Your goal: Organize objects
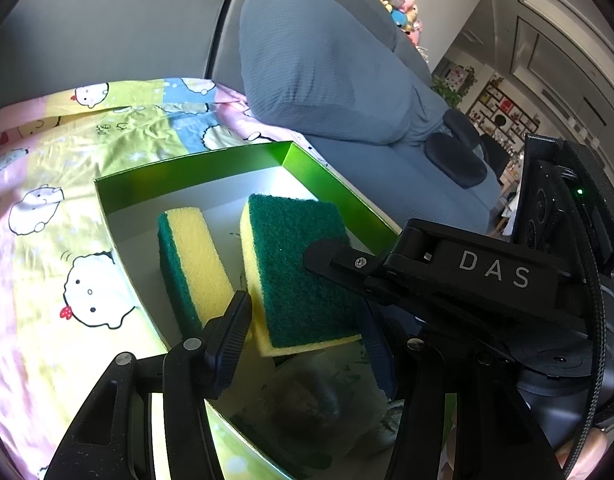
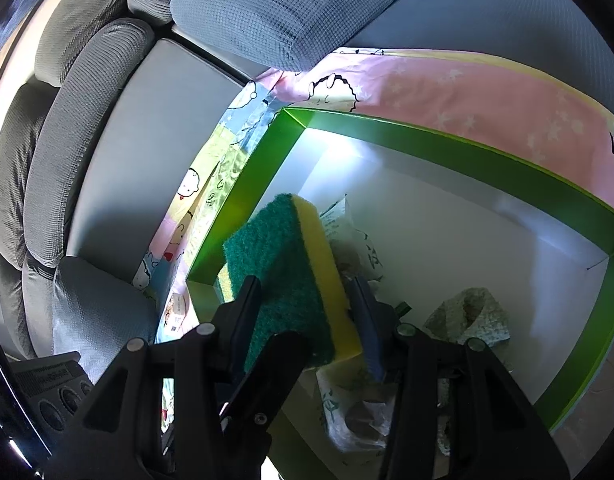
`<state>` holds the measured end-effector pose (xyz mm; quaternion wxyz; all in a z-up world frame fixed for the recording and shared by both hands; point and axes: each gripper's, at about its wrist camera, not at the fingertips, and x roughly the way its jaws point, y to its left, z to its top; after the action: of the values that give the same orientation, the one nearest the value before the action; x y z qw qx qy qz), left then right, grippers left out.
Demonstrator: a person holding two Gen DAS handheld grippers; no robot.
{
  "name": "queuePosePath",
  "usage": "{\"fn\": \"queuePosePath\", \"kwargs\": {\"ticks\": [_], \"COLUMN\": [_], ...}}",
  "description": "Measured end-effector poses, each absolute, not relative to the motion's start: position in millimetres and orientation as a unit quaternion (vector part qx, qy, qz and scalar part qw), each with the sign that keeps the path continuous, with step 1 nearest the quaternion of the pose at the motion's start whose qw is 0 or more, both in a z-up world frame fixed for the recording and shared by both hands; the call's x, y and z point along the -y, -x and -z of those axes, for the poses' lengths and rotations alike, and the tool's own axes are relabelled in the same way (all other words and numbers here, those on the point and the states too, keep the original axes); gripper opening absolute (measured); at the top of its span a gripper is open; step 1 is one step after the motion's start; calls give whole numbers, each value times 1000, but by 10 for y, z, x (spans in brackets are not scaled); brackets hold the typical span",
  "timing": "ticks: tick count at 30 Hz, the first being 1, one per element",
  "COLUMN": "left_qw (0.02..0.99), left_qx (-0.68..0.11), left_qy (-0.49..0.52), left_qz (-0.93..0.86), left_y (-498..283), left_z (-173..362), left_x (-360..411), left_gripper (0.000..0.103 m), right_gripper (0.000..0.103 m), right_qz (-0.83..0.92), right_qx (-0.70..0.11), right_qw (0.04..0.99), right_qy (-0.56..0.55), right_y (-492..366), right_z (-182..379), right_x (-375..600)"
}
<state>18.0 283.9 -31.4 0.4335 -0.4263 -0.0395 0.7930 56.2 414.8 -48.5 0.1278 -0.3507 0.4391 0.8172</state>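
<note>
Left wrist: left gripper is clamped on a green-and-yellow sponge, with the pads against its two narrow sides. The sponge sits tilted, scouring face up toward the camera, and is held off the floor of the box. The box has green walls and a white floor, with no lid on it.

A second sponge stands on edge inside the box, just left of the held one, apart from it and gripped by nothing. Below the held sponge lie crumpled printed packets on the box floor.

Right wrist: right gripper is clenched on the same sponge across its thickness, one pad on the green face and one on the yellow foam. In the left wrist view one of its fingers lies flat on the green face. So both grippers grip the one sponge, over the box interior near a corner.

More packets lie deeper in the box. The box rests on a cartoon-print sheet spread over a grey sofa.
</note>
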Motion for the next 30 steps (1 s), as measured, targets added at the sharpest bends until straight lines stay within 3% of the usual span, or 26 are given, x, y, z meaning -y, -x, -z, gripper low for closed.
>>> {"fn": "queuePosePath", "kwargs": {"ticks": [19,30], "left_qw": [418,439], "left_qx": [4,30], "left_qy": [459,445], "left_qz": [-784,-780], "left_y": [-111,-164], "left_z": [309,264], "left_x": [-2798,-2656], "left_gripper": [56,56], "right_gripper": [48,49], "right_qz": [-820,-825], "right_qx": [-411,-378], "right_qw": [152,173], "right_qy": [369,381], "right_y": [-509,-476], "right_z": [483,411], "right_x": [-4092,-4003]}}
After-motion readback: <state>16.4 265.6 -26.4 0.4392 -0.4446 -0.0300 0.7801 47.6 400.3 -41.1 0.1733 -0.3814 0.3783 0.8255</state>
